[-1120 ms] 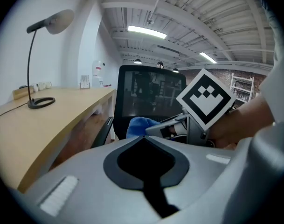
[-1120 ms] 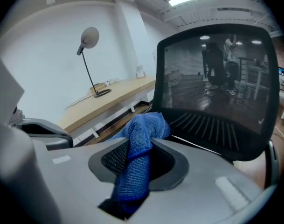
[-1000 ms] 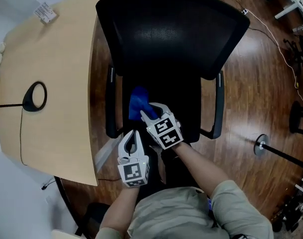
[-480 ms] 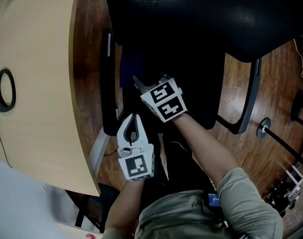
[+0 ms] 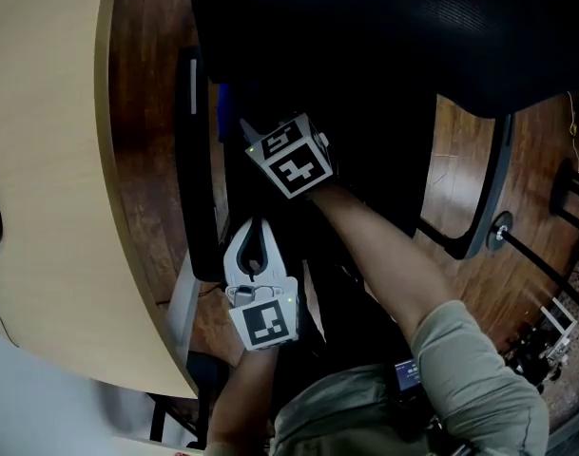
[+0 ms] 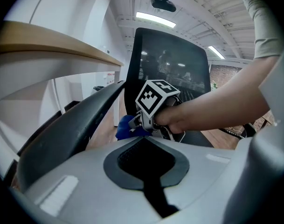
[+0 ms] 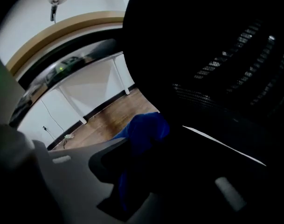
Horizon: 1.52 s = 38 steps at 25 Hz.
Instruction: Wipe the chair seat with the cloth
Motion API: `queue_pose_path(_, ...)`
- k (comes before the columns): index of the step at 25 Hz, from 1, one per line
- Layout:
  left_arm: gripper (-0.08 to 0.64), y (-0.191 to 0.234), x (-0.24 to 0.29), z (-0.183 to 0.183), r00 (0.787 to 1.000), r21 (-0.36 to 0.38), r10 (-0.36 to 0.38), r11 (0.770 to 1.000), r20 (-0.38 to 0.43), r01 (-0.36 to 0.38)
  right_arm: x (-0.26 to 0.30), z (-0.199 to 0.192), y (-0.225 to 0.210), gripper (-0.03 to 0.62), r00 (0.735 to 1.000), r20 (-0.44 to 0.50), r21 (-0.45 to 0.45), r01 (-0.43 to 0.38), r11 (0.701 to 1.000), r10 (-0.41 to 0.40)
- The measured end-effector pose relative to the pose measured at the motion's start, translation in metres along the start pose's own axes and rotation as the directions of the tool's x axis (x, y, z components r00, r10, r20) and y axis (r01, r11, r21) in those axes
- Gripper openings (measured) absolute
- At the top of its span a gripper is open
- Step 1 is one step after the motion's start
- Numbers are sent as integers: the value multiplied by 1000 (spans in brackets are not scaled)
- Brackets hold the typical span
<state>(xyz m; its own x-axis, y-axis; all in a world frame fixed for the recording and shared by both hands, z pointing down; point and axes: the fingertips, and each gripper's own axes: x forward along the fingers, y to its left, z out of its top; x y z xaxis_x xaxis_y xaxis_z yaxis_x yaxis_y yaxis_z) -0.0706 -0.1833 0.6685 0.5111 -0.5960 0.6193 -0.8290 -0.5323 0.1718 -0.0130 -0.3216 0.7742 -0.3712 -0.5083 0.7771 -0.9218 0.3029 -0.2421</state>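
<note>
White jaws of the left gripper [image 5: 255,226] met tip to tip on nothing, nearest the person, by the front left of the chair seat [image 5: 384,160]. Beyond it, the right gripper [image 5: 244,129] had its jaws pinched on the blue cloth [image 7: 145,129], which bunched out past the tips low at the seat's far left, just beside the armrest [image 5: 196,150] and under the backrest [image 5: 365,27]. Soft, light and limp, the cloth would probably fold and drag in a wipe, so a gathered bunch suited gripping better than 1 corner; no container showed.
</note>
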Motion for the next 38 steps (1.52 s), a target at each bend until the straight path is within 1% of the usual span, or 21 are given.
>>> queue_pose_path(4,5,0,3,7,1000,20,-7,1000,-23,8,-5,3,-16,101,1000,7,41,29,999,-29)
queue_pose_path(8,5,-13,10,15,999,56,-41,998,-30,43,-25,-5,-38,101,997,18,95,71,993,-73)
queue_pose_path(12,5,-42,17,18,995,77,-95,992,-33,97,-58,-25,-75,101,989,18,155,142,978,-146)
queue_pose_path(16,3,-80,21,18,986,109,-161,980,-50,166,-97,-53,-120,101,974,12,210,219,953,-227)
queue_pose_path(19,3,-109,25,17,976,136,-207,967,-61,214,-132,-77,-156,101,957,-4,261,283,923,-292)
queue_pose_path(21,5,-125,27,17,970,149,-232,959,-68,240,-153,-97,-179,101,941,-25,303,328,895,-337)
queue_pose_path(23,3,-141,30,18,964,164,-256,951,-70,264,-173,-119,-200,101,923,-49,347,375,860,-382)
queue_pose_path(26,3,-165,35,18,955,174,-289,939,-70,297,-202,-152,-229,101,893,-98,420,438,795,-440)
queue_pose_path(28,3,-178,39,16,951,170,-301,935,-75,310,-216,-171,-243,101,871,-130,451,478,754,-474)
queue_pose_path(30,3,-186,43,12,948,166,-308,934,-78,317,-223,-187,-250,101,853,-157,466,508,724,-498)
queue_pose_path(31,5,-189,44,9,947,163,-310,933,-81,320,-224,-193,-252,101,847,-168,470,519,714,-505)
queue_pose_path(33,4,-194,47,4,946,157,-313,933,-87,323,-223,-202,-254,101,841,-183,473,530,704,-510)
queue_pose_path(38,5,-201,52,-4,948,146,-303,938,-95,314,-219,-209,-258,101,841,-186,474,529,703,-507)
